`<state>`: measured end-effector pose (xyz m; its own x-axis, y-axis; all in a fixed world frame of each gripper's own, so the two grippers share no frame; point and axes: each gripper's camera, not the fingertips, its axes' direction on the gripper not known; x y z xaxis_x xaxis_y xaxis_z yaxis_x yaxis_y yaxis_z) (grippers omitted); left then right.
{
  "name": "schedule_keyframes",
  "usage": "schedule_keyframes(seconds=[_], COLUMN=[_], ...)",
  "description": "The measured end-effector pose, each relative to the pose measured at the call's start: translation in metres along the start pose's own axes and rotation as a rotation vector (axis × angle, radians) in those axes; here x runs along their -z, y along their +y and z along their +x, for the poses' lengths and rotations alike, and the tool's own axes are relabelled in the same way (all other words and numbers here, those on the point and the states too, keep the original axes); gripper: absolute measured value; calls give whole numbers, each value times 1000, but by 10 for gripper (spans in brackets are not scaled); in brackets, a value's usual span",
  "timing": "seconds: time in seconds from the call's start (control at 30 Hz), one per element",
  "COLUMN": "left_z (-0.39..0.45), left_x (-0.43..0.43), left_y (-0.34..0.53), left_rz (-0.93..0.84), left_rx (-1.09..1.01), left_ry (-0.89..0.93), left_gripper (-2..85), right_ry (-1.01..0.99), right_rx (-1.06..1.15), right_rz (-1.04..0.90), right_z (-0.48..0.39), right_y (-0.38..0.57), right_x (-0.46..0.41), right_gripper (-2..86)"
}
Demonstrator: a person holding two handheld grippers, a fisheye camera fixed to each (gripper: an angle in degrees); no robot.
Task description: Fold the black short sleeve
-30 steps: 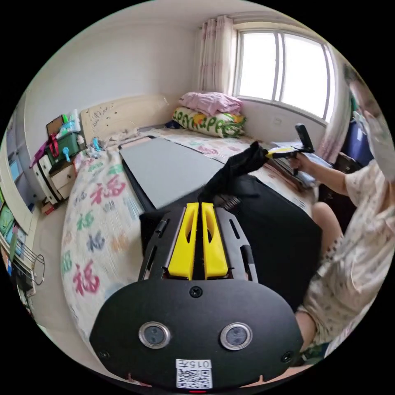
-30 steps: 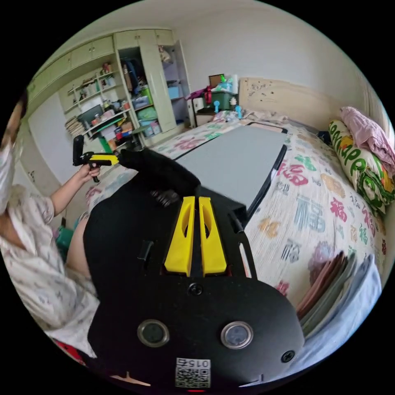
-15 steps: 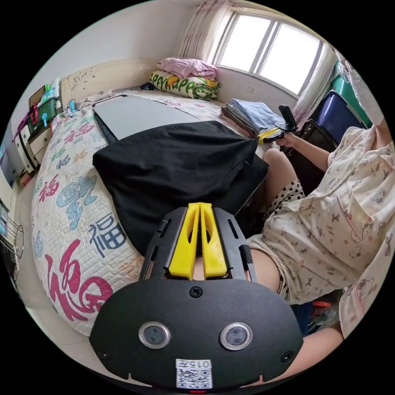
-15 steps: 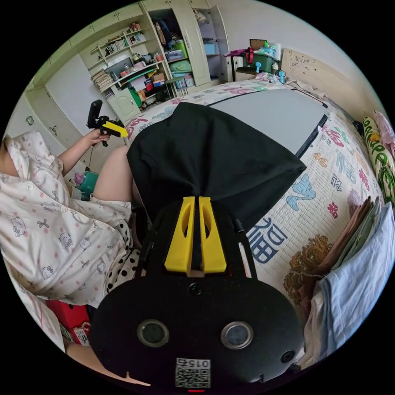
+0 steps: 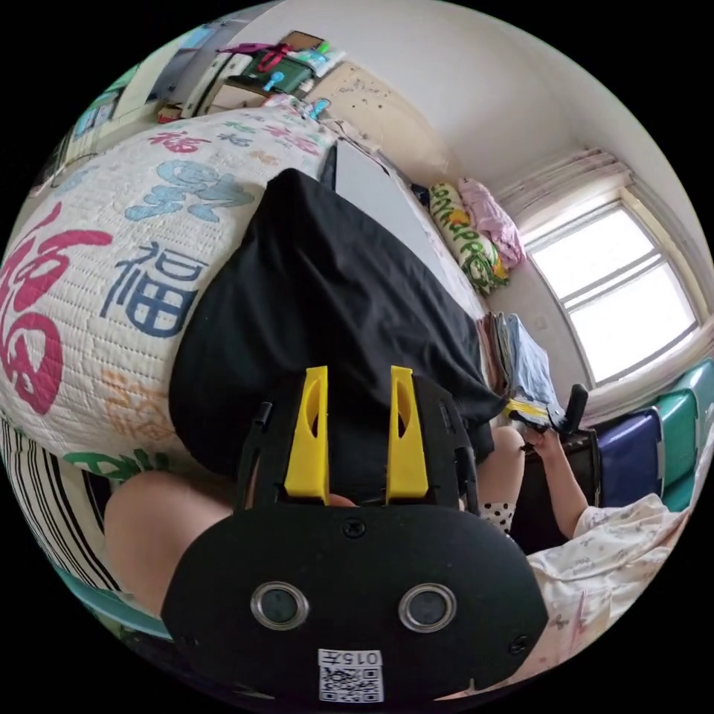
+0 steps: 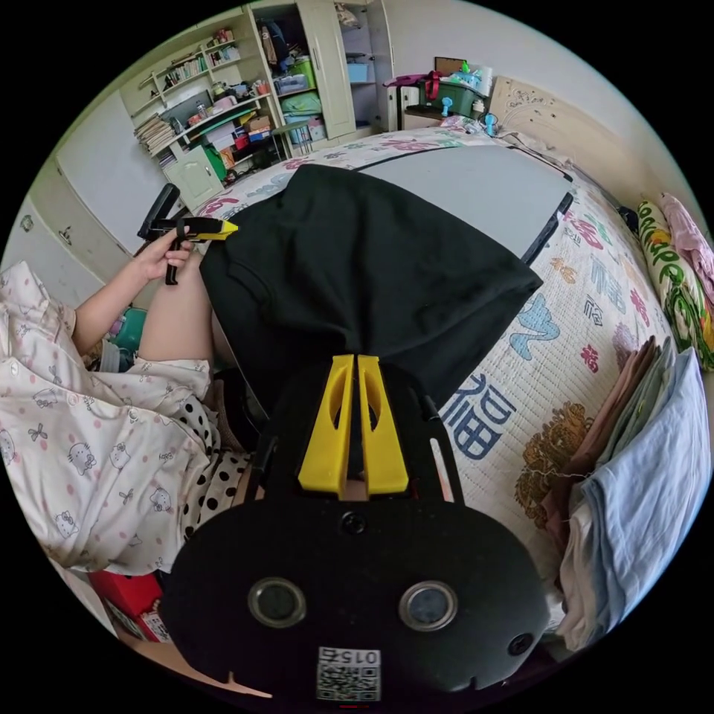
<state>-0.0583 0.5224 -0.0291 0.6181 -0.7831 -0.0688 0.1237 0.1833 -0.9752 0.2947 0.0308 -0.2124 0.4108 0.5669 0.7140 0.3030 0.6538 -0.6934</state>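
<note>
Your left claw is hanging with its yellow jaws standing apart and nothing between them, poised just over the near hem of the black short sleeve. The garment is lying spread on the bed, its far end reaching onto the grey board and its near edge drooping off the bed toward your knees. Its long axis is running straight away from that claw, so the hem there is the closest cloth to take. Your right claw is sitting with its jaws drawn together at the other near corner, black cloth gathering into a pinch at the tips; it is looking like a firm grip. Half a second ago the left jaws were together too; they are now parted, and that view has rolled over. The shirt is lying much as it did, with the folded stack off to your right.
</note>
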Motion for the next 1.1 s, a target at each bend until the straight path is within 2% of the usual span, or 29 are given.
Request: schedule_keyframes(seconds=[0.1, 0.17, 0.27, 0.4, 0.53, 0.63, 0.7, 0.8, 0.9, 0.97, 1.1], left_z=[-14, -24, -26, -15, -6, -10, -13, -15, -20, -32, -59], left_x=[-5, -2, 9, 23, 16, 5, 10, 35, 53, 50, 18], left_y=[19, 33, 52, 73, 98, 106, 106, 98, 72, 42, -10], left_rz=[7, 9, 44, 43, -43, -123, -143, -70, 48, 153, 191], left_rx=[8, -1, -24, -92, -166, -179, -169, -171, -146, -86, 24], left_ry=[-25, 30, 38, 25, -78, -123, -139, -133, -104, -119, -140], left_gripper=[64, 21, 3, -1, 2, 13, 33, 93, 93, 105, 129], right_ry=[17, 25, 35, 44, 44, -14, -60, -154, -204, -241, -311], right_rx=[2, 9, 33, 85, 179, 188, 178, 54, -240, -522, -740], right_rz=[-8, -10, -15, -45, -161, -262, -232, -75, 127, 254, 314], right_z=[-8, -14, -21, -32, -43, -34, -21, 27, 111, 183, 254], right_y=[-3, -7, -13, -20, -28, -41, -47, -63, -83, -96, -124], right_x=[7, 16, 32, 52, 57, 59, 77, 126, 163, 169, 154], right_gripper=[-8, -7, -5, -3, -2, 2, 9, 45, 74, 84, 104])
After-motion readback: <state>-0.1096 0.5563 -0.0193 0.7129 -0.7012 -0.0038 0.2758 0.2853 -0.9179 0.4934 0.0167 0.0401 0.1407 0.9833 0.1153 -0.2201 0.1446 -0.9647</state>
